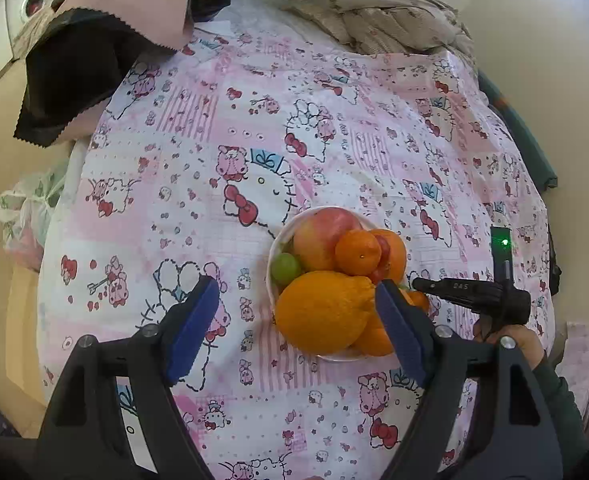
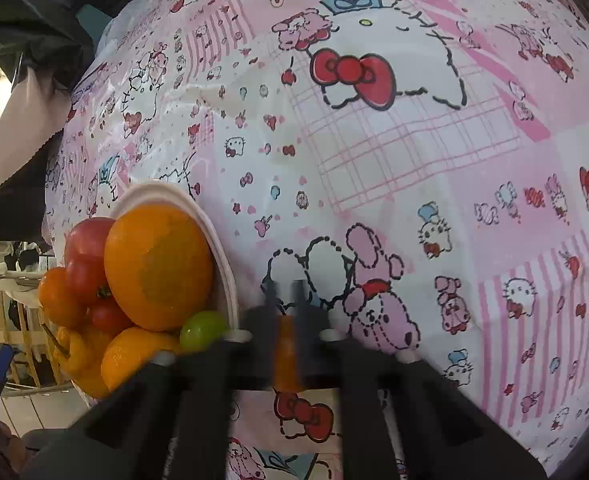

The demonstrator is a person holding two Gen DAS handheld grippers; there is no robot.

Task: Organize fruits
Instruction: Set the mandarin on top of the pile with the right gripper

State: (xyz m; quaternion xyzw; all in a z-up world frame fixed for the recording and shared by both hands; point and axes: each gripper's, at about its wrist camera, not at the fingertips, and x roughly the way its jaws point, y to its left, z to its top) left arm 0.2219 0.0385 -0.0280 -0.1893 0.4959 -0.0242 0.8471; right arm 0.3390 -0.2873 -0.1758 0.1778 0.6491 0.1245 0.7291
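Blue pads line the 2 fingers of the left hand-held gripper [image 1: 296, 312], which stand spread wide apart above the cartoon-print cloth [image 1: 222, 128] with nothing between them; the right-side pad overlaps the near edge of the fruit pile in the left wrist view. Black fingers of the right hand-held gripper [image 2: 288, 300] are pressed close together, and a narrow strip of an orange-coloured thing [image 2: 286, 356] shows in the slit between them; what that thing is cannot be told from the blurred view. In the left wrist view the right hand-held gripper's dark tip reaches in from the right toward the far side of the bowl, with the person's hand [image 1: 522, 340] and a dark sleeve behind it. Just beside both tools sits the white bowl [image 1: 272, 248] heaped with fruit: a large bumpy orange citrus [image 1: 322, 312] at the front, a reddish apple [image 1: 322, 236] behind it, a small mandarin [image 1: 357, 252] on top, a green grape-like fruit [image 1: 285, 268] at the left rim, and small red tomatoes [image 2: 86, 276] tucked among more oranges. Farther out, the pink and white cloth covers the whole round desk, a black and pink fabric piece [image 1: 78, 80] hangs at the far left edge, and a crumpled floral blanket [image 1: 374, 12] lies at the far side.
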